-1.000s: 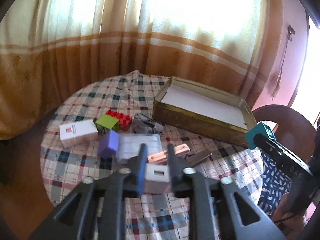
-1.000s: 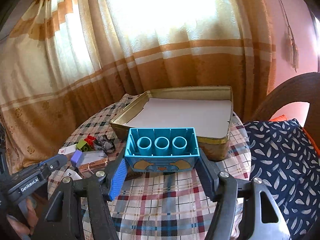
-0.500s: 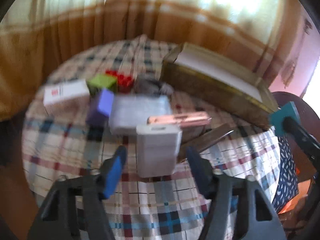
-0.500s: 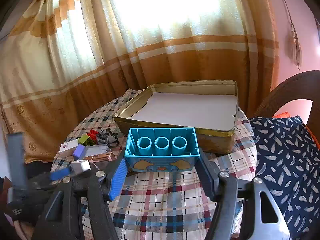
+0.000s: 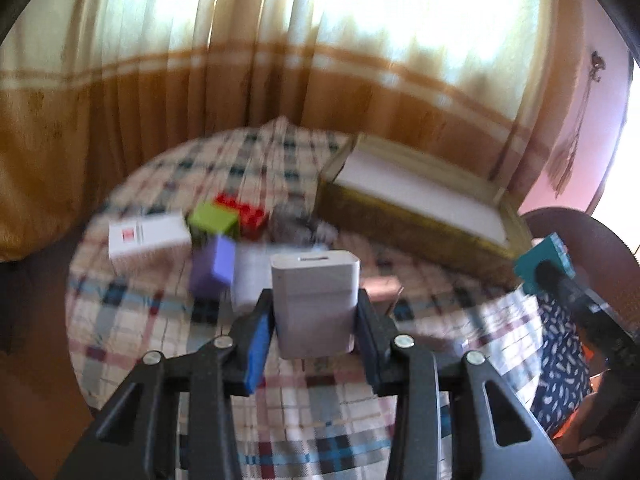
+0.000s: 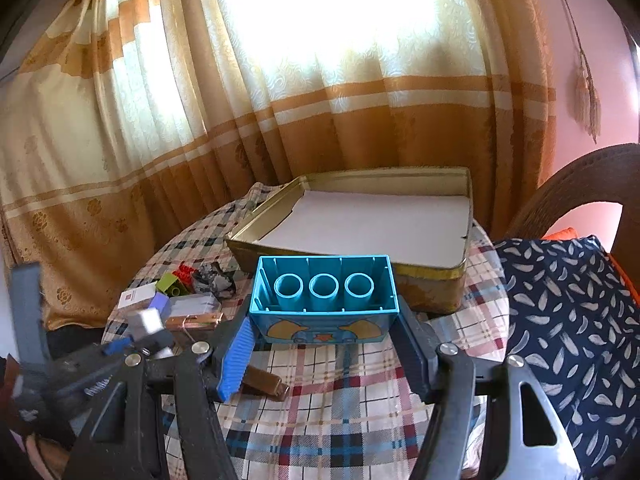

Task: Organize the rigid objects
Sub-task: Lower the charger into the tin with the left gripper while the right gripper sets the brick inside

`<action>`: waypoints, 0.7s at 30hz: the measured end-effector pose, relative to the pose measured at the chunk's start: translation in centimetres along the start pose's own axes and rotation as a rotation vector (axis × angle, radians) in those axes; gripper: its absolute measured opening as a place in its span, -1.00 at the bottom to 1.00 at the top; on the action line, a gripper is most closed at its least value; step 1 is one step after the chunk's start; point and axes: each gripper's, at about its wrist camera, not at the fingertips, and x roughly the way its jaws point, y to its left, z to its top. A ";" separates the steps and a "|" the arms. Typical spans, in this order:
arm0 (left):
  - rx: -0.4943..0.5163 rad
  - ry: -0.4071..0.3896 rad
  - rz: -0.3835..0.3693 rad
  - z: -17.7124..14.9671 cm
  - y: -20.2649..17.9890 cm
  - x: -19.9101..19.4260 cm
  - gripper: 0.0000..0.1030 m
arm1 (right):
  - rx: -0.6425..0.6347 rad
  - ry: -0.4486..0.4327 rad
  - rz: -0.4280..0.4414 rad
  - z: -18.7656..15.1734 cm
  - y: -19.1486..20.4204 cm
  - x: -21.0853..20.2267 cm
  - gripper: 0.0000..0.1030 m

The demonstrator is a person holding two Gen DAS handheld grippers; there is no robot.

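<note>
White charger block [image 5: 315, 300], apparently a USB adapter, sat clamped in the left gripper [image 5: 315, 322] above the checked tablecloth [image 5: 132, 320]; the right gripper [image 6: 325, 344] grasped a teal toy brick [image 6: 324, 300] before the gold tin [image 6: 432, 272].

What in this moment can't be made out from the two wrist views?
- Left wrist view: motion blur; the print on the white box is unreadable.
- Underside of the white charger, hidden between the left gripper jaws.
- Right wrist view: the teal block covers part of the gold tin front wall.
</note>
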 end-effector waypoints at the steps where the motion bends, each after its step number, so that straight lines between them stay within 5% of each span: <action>1: 0.007 -0.015 -0.007 0.5 -0.3 -0.4 -0.25 | -0.001 -0.009 -0.006 0.2 -0.1 -0.1 0.28; 12: 0.099 -0.092 -0.085 5.7 -5.2 0.7 -0.25 | 0.009 -0.120 -0.113 4.7 -2.9 0.6 0.28; 21: 0.163 -0.034 -0.115 7.8 -10.3 6.7 -0.25 | 0.012 -0.104 -0.232 6.7 -4.4 5.2 0.28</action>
